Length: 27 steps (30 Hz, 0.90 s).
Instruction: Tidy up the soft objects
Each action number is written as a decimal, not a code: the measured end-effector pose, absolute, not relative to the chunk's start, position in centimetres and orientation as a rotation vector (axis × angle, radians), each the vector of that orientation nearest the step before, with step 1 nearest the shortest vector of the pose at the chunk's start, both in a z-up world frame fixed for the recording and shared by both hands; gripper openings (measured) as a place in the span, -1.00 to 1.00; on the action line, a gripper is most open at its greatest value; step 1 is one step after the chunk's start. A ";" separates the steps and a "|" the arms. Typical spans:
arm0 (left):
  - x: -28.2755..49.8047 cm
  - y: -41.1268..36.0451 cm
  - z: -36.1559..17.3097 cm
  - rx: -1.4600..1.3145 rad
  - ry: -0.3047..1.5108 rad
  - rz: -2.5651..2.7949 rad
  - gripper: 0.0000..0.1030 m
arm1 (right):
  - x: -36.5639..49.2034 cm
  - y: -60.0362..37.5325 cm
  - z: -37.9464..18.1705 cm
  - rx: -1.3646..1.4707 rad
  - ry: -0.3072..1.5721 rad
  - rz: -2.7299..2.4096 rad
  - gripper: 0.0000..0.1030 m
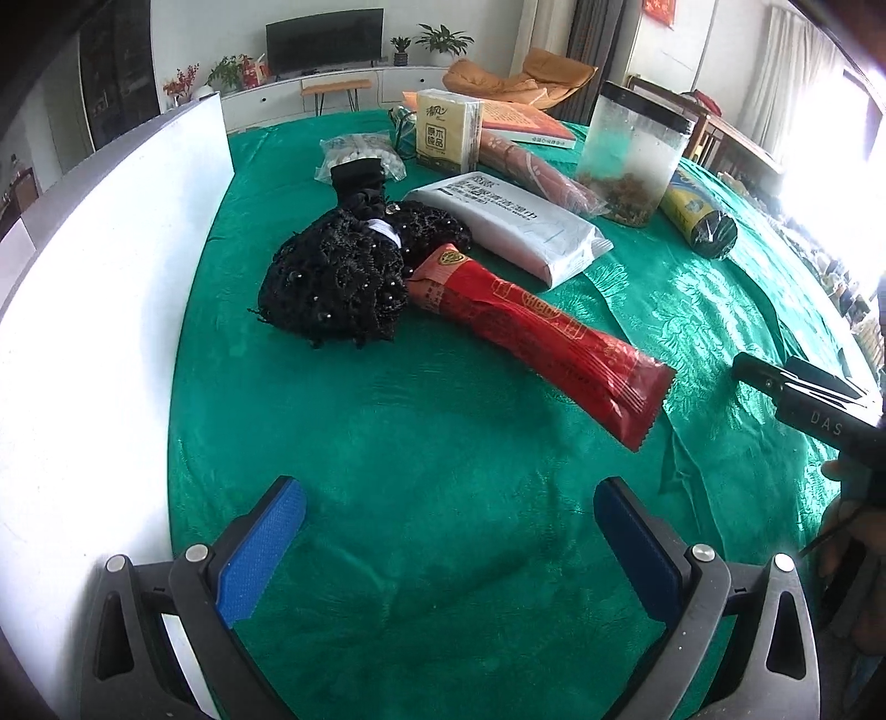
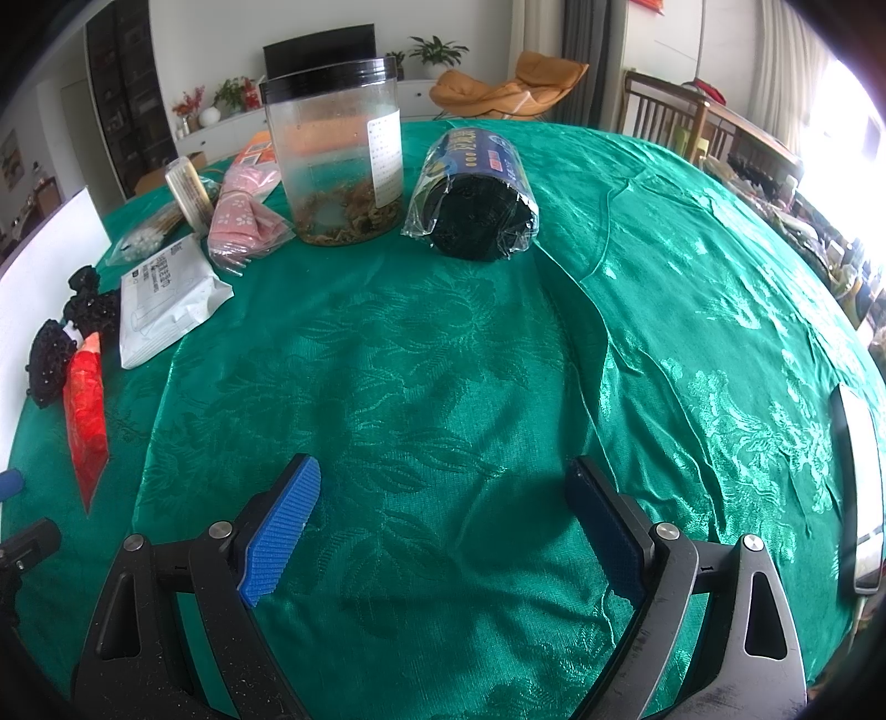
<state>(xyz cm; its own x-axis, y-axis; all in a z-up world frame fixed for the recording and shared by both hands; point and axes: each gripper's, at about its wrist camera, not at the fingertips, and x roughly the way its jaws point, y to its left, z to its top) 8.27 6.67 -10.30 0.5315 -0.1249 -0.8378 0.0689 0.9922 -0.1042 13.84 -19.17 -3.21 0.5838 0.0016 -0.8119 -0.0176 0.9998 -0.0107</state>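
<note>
black beaded lace pouch [image 1: 338, 277] crumpled, touching red packet [image 1: 531, 332]; left tool [image 1: 448, 545], right tool [image 2: 443, 526] spread, empty.

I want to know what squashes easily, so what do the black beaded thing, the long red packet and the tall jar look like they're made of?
Black beaded thing: seemingly matte lace or crochet fabric, dotted with shiny beads. Long red packet: glossy, crinkled plastic film with a serrated end. Tall jar: rigid clear plastic, probably, with a black lid.

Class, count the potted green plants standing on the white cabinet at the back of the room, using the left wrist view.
3: one left of the television, and two right of it, a small one and a bigger one. Others may be hidden.
</note>
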 end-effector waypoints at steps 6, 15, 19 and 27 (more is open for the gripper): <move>8.8 5.0 -10.9 0.042 0.958 -0.084 1.00 | 13.8 -19.2 -3.2 -0.018 0.947 0.011 0.79; 9.0 5.0 -10.9 0.034 0.954 -0.082 1.00 | 13.8 -19.2 -3.2 -0.018 0.947 0.012 0.80; 9.0 5.0 -10.9 0.033 0.954 -0.083 1.00 | 13.8 -19.2 -3.2 -0.018 0.947 0.012 0.80; 8.9 5.0 -11.0 0.033 0.954 -0.083 1.00 | 13.8 -19.2 -3.2 -0.018 0.947 0.012 0.80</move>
<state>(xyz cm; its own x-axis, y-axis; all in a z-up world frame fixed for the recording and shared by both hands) 8.85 5.01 -10.95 0.5759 -0.0560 -0.8156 0.0854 0.9963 -0.0082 13.81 -19.19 -3.18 0.5837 0.0025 -0.8120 -0.0187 0.9998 -0.0103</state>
